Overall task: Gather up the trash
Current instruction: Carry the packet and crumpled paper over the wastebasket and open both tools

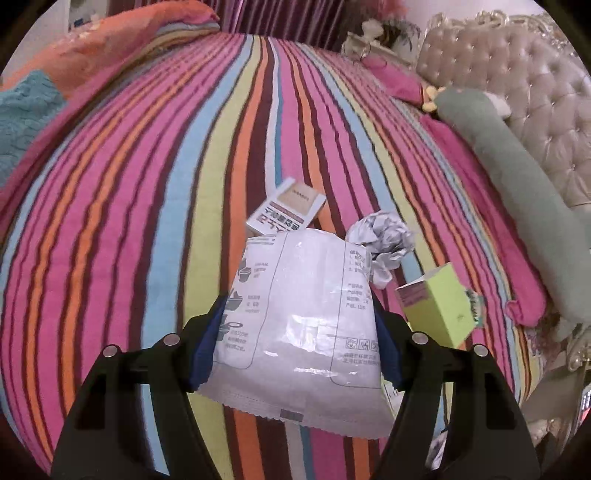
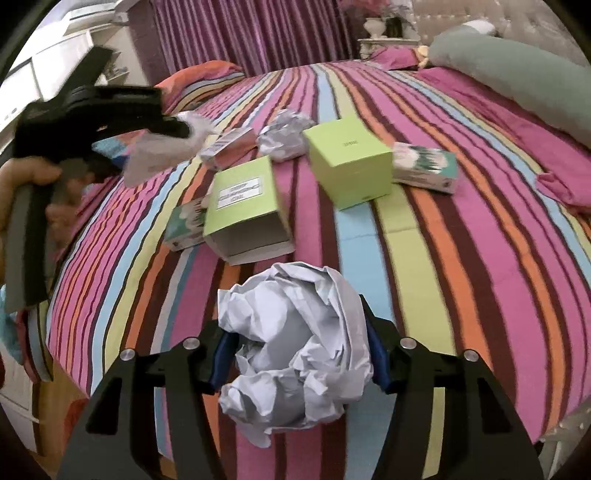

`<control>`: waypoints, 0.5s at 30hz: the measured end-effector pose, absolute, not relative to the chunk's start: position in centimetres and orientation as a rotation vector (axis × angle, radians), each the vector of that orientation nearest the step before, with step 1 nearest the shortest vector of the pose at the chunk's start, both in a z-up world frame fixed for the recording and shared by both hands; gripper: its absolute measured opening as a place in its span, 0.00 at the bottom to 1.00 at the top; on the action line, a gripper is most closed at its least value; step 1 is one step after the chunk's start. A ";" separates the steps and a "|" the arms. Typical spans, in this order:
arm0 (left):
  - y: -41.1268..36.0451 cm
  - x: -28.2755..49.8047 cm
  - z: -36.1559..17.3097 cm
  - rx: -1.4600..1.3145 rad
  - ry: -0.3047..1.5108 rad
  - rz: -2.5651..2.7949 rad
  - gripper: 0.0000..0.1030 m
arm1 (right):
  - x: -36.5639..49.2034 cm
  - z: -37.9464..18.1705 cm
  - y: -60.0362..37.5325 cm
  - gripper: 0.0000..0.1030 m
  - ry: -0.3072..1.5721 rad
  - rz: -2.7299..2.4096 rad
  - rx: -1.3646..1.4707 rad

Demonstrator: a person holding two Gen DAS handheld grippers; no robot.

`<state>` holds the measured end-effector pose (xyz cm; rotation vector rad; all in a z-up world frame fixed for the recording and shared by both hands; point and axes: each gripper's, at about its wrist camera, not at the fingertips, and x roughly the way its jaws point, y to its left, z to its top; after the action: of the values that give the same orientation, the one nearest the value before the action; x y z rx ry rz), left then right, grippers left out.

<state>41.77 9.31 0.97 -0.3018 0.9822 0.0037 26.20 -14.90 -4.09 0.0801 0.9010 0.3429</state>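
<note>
My left gripper (image 1: 295, 325) is shut on a white plastic wrapper (image 1: 299, 332) with grey print, held above the striped bed (image 1: 147, 184). It also shows in the right wrist view (image 2: 177, 129) at the left, held in a hand. My right gripper (image 2: 295, 343) is shut on a crumpled white paper ball (image 2: 295, 343). On the bed lie another paper ball (image 2: 284, 134) (image 1: 380, 240), two lime green boxes (image 2: 245, 206) (image 2: 349, 162), a small white printed box (image 1: 286, 208) and two small green-white cartons (image 2: 424, 166) (image 2: 186, 223).
A long grey-green bolster (image 1: 517, 184) lies along the tufted beige headboard (image 1: 517, 74). Pink pillows (image 1: 391, 77) sit near it. An orange pillow (image 1: 122, 33) and a teal blanket (image 1: 22, 122) lie at the far left. Purple curtains (image 2: 251, 33) hang behind the bed.
</note>
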 end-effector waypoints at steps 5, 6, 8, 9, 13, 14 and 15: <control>10.3 37.8 2.8 -0.312 0.940 0.013 0.67 | 25.7 -3.5 -16.9 0.54 0.904 0.298 0.112; 10.4 37.0 3.0 -0.312 0.938 0.015 0.67 | 25.6 -3.5 -17.3 0.54 0.907 0.288 0.119; 10.7 35.1 3.1 -0.306 0.929 0.014 0.67 | 25.2 -3.4 -18.0 0.54 0.913 0.273 0.124; 10.7 33.9 3.3 -0.300 0.923 0.014 0.67 | 24.9 -3.3 -18.5 0.54 0.914 0.266 0.129; 10.9 29.9 3.4 -0.287 0.905 0.005 0.67 | 23.5 -2.8 -19.5 0.54 0.910 0.242 0.135; 11.0 29.1 3.2 -0.286 0.905 0.001 0.67 | 23.3 -2.6 -19.6 0.54 0.908 0.238 0.137; 10.9 28.0 3.0 -0.283 0.905 -0.002 0.67 | 22.9 -2.4 -19.8 0.54 0.903 0.233 0.140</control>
<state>28.04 10.89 3.01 -0.2829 0.9051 -0.0019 22.94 -19.84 -2.40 0.1403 0.9033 0.2327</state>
